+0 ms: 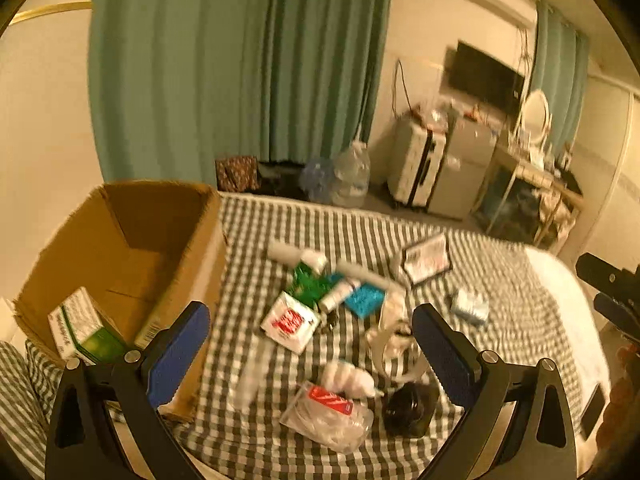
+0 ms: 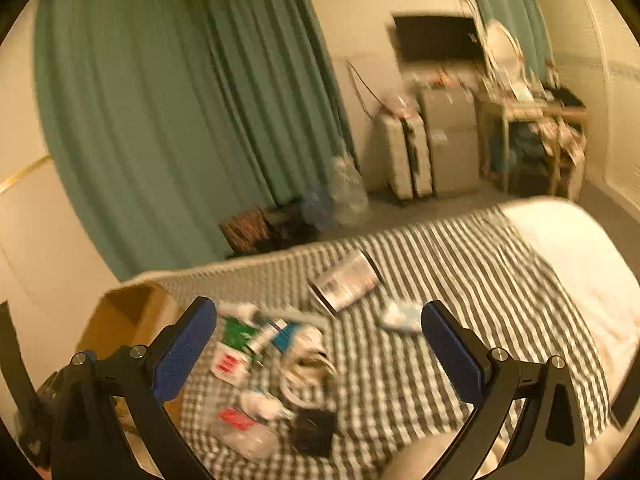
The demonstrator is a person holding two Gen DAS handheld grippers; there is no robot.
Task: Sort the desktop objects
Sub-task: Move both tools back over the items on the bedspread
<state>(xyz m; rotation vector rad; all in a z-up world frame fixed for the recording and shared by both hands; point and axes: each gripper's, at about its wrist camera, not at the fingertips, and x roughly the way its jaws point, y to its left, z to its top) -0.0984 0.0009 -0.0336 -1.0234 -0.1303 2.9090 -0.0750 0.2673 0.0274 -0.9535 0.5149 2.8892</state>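
Teal curtains (image 1: 240,64), cream walls, wall television (image 2: 436,38), white suitcase (image 1: 416,168), warm dim light

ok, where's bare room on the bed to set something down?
Free: checked blanket right of the booklet, up to the white duvet. Also the strip between the cardboard box and the pile. Crowded: centre, around the white-red box and black item.

Home bedroom, checked bedsheet (image 1: 460,248), teal curtains (image 1: 240,64), suitcase (image 1: 416,168), vanity mirror (image 1: 535,114)

Matt brown cardboard box (image 1: 132,248), woven checked cloth on the bed (image 1: 500,280), crinkly clear plastic bag (image 1: 328,420), probably glossy paper on the white carton (image 1: 290,322); too blurry.
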